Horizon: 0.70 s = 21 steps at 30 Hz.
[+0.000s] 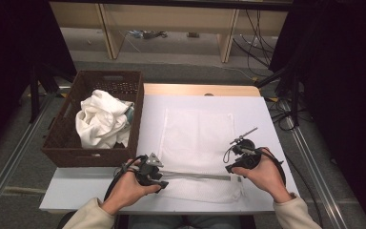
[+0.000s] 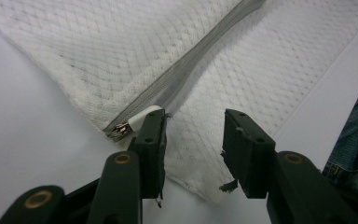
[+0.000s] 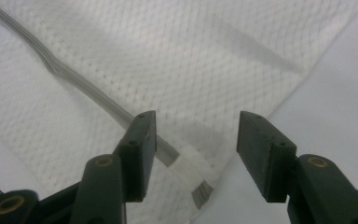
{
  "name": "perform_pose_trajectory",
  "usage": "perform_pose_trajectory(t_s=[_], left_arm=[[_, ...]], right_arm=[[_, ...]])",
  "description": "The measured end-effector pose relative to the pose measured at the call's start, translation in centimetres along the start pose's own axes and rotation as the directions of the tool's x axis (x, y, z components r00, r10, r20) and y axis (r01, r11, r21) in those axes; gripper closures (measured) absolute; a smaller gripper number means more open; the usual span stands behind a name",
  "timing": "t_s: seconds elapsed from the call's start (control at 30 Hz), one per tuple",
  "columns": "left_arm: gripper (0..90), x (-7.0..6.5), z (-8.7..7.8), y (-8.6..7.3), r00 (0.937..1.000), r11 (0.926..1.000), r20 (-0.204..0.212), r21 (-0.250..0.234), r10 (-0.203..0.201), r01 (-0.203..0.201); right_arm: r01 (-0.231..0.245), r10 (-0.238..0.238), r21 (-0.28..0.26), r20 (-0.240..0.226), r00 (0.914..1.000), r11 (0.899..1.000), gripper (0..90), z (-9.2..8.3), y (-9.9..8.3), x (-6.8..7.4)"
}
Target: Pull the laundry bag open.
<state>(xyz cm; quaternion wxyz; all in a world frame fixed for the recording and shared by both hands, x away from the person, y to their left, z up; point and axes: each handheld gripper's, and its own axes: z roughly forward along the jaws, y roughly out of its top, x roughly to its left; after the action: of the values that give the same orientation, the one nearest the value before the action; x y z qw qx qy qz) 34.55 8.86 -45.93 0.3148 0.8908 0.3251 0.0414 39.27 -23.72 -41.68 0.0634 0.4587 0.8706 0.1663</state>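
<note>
A white mesh laundry bag point(image 1: 198, 136) lies flat on the white table point(image 1: 267, 124). A grey zipper point(image 1: 195, 175) runs across it near the front edge. My left gripper point(image 1: 161, 180) sits at the zipper's left end. In the left gripper view this gripper point(image 2: 193, 119) is open over the mesh bag point(image 2: 121, 46), its left jaw beside the metal zipper pull point(image 2: 121, 129) at the bag's corner. My right gripper point(image 1: 229, 167) is at the zipper's right end. In the right gripper view it point(image 3: 196, 119) stands open above the bag point(image 3: 191, 56), just past the zipper's taped end point(image 3: 191, 170). Nothing is gripped.
A brown wicker basket point(image 1: 62, 152) stands against the table's left side, with crumpled white cloth point(image 1: 100, 119) in it. The person's jeans point(image 2: 354, 140) show past the table's near edge. Bare table surface lies right of the bag.
</note>
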Motion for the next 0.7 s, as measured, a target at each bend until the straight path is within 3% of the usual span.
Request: perform_pose_trajectory(t_s=[0.03, 0.13, 0.2, 0.27, 0.33, 0.37, 0.5, 0.7], left_arm=[[57.8, 0.2, -0.5, 0.0, 0.9993, 0.9991, -0.004, 0.019, 0.037, -0.037], [54.3, -0.1, -1.0, -0.3, 0.9994, 0.9985, -0.033, -0.053, 0.009, -0.011], [50.5, -0.1, -1.3, -0.6, 0.9984, 0.9944, -0.051, -0.101, 0.024, -0.029], [45.5, -0.2, -1.5, -0.8, 0.996, 0.9885, -0.076, -0.14, 0.047, -0.057], [41.1, 0.0, -1.8, -1.0, 0.9884, 0.9805, -0.114, -0.157, 0.1, -0.118], [39.7, -0.2, -1.8, -1.0, 0.9904, 0.9811, -0.115, -0.169, 0.077, -0.095], [38.4, -0.2, -2.1, -0.9, 0.9877, 0.972, -0.137, -0.211, 0.076, -0.104], [39.6, 0.0, -2.1, -0.9, 0.9879, 0.9723, -0.137, -0.211, 0.073, -0.101]], right_arm=[[0.016, -0.016, -0.011, -0.01, 0.9998, 1.0, 46.8, 0.0, 0.1, 0.0], [0.052, -0.053, -0.032, -0.019, 0.9984, 0.998, 45.6, 0.3, 0.5, 0.3], [0.049, -0.049, -0.028, -0.019, 0.9986, 0.998, 45.1, 0.4, 0.7, 0.4], [0.059, -0.06, -0.034, -0.02, 0.998, 0.998, 44.8, 0.3, 0.9, 0.5], [0.047, -0.048, -0.035, -0.019, 0.9987, 0.998, 44.6, 0.2, 1.1, 0.7], [0.061, -0.062, -0.046, -0.015, 0.998, 0.997, 44.4, 0.2, 1.1, 0.6], [0.052, -0.053, -0.047, -0.023, 0.9983, 0.998, 44.2, 0.0, 1.2, 0.7], [0.051, -0.052, -0.046, -0.023, 0.9984, 0.998, 43.6, -0.1, 1.2, 0.7]])
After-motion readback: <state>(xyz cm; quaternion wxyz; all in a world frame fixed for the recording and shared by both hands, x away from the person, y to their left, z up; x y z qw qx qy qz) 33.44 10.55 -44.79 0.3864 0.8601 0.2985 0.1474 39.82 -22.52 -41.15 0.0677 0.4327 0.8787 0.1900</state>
